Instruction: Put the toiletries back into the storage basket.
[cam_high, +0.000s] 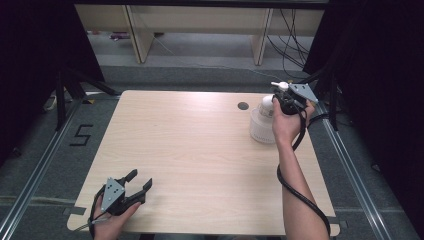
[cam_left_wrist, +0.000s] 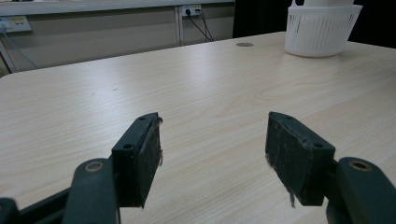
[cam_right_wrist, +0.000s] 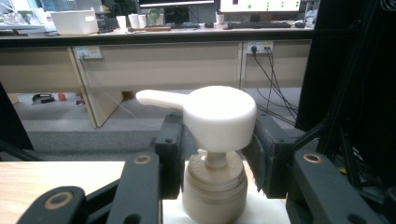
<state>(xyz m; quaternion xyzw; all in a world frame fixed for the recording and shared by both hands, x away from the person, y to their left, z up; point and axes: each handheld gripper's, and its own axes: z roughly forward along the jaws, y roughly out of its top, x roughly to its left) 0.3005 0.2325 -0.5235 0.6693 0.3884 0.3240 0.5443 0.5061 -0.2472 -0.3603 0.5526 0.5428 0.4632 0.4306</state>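
Both tongs differed: right tongs (cam_right_wrist: 212, 154) clamped the pump head (cam_right_wrist: 219, 116); left tongs (cam_left_wrist: 212, 158) gaped wide; pressing straight down seemed wisest.

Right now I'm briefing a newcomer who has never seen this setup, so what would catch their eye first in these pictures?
First, the white plastic pump bottle standing in a white slotted basket at the far right of the pale wooden table; the right gripper is shut on its pump head. Next, the left gripper near the front left corner, its jaws open over bare wood.
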